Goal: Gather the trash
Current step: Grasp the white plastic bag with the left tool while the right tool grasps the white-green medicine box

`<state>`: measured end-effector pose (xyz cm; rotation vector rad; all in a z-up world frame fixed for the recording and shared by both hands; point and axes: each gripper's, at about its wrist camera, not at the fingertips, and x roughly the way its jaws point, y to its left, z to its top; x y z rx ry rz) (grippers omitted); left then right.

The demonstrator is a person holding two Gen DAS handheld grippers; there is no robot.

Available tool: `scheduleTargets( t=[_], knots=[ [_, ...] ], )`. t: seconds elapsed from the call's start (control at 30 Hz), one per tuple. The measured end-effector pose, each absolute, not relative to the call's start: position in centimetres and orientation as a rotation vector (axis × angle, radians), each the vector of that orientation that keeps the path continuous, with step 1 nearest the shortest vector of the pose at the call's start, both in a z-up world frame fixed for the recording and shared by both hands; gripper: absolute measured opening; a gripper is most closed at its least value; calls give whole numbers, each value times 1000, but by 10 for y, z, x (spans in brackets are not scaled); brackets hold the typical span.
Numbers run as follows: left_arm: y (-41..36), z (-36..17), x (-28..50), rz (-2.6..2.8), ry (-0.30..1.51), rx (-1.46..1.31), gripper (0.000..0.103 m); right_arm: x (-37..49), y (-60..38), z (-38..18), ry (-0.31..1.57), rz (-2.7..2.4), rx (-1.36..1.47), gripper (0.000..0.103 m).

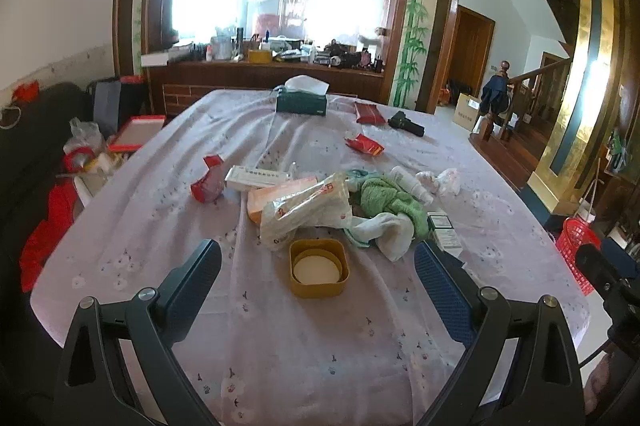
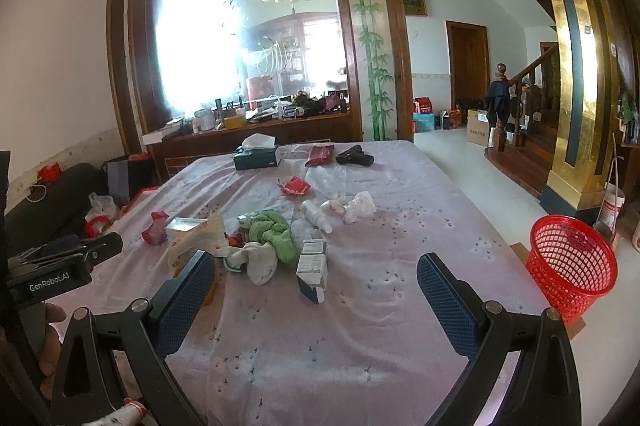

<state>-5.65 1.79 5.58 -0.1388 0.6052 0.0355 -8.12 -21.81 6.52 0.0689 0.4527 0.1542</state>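
Trash lies on the lilac tablecloth (image 1: 280, 346): a plastic bag (image 1: 308, 209), red wrappers (image 1: 208, 183) (image 1: 365, 144), crumpled tissue (image 1: 444, 179) (image 2: 360, 205), small boxes (image 2: 313, 264) and a yellow lid (image 1: 319, 268). A red mesh bin (image 2: 572, 266) stands on the floor at the table's right. My left gripper (image 1: 318, 266) is open and empty, its jaws either side of the yellow lid, above the table. My right gripper (image 2: 316, 284) is open and empty, near the small boxes.
A green cloth (image 1: 394, 199) and white sock (image 1: 390, 232) lie among the trash. A tissue box (image 1: 302, 99), a spray bottle (image 2: 316, 216) and a black device (image 1: 406, 123) sit farther back. A cluttered sideboard (image 1: 260, 65) stands behind; bags lie on the left floor.
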Motion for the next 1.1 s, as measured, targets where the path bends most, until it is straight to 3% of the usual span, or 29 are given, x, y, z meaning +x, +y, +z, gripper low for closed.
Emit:
scheduleTargets(
  t=[0.4,0.6,0.8,0.9,1.0,1.1],
  knots=[
    [37,44,-10,-71,618,-92,96,-37,-217,44,557,183,121,102],
    [34,20,45,-102,684,21,96,-6,-216,24,639,213,156,89],
    [34,-8,85,-135,754,98,84,42,-211,-9,783,238,207,64],
    [36,-20,99,-155,787,99,82,68,-206,-26,859,253,229,64],
    [40,-31,109,-153,827,85,70,87,-201,-34,892,233,217,64],
    [40,-36,116,-156,849,92,70,102,-197,-41,916,222,203,64]
  ],
)
